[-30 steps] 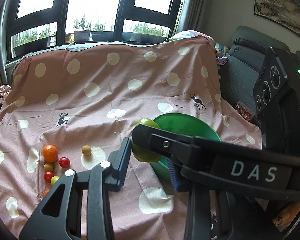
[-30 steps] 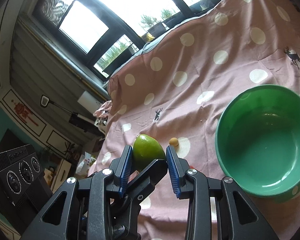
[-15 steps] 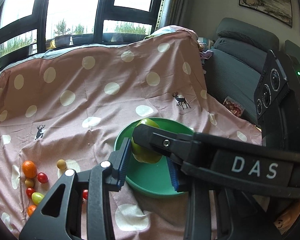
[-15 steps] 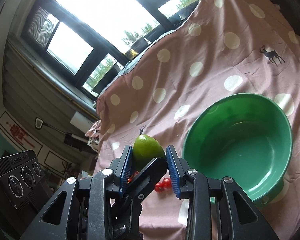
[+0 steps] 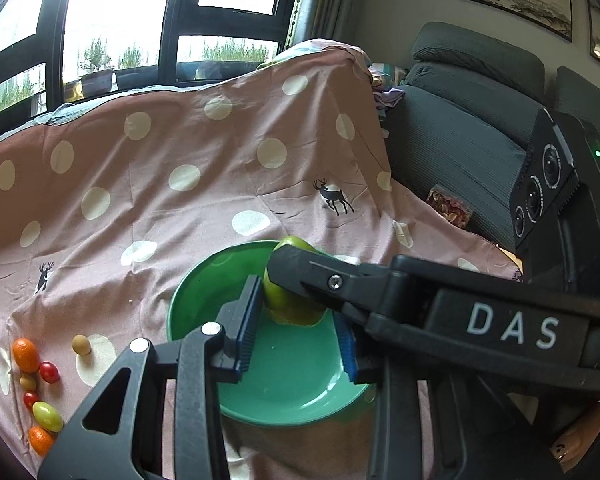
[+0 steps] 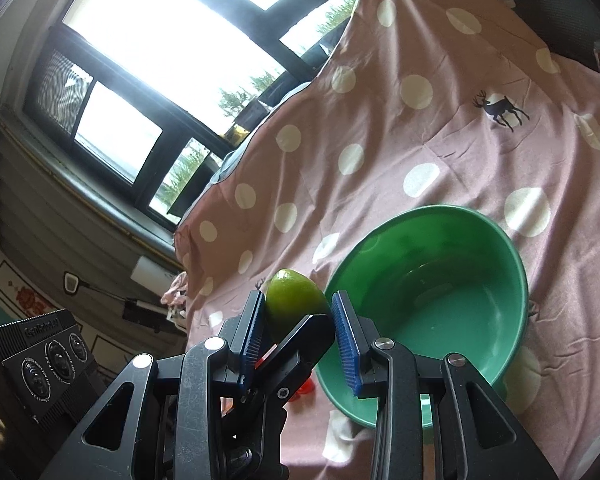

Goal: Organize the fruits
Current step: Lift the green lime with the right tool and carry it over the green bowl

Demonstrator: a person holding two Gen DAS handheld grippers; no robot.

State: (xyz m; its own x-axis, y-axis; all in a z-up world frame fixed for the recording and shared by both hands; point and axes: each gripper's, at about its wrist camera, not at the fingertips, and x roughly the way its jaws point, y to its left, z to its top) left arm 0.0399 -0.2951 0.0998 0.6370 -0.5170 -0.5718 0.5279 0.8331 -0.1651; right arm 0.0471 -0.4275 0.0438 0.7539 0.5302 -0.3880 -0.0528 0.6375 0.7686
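A green mango (image 5: 290,300) (image 6: 294,302) is held between the jaws of both grippers, over the near rim of a green bowl (image 5: 204,276) (image 6: 496,320) on the pink polka-dot cloth. My left gripper (image 5: 296,328) and my right gripper (image 6: 300,332) cross each other at the fruit; the right gripper's finger (image 5: 312,272) lies across the left wrist view. Small fruits lie at the left: an orange (image 5: 25,355), a red tomato (image 5: 49,372), a tan ball (image 5: 81,345), a yellow-green tomato (image 5: 47,416).
A grey sofa (image 5: 472,128) stands to the right of the covered table. Windows (image 5: 120,20) run along the back. The cloth (image 5: 180,200) drapes over a raised back edge.
Both grippers have carried the mango to the right, from beside the bowl to over it. The small fruits have slid to the left in the left wrist view.
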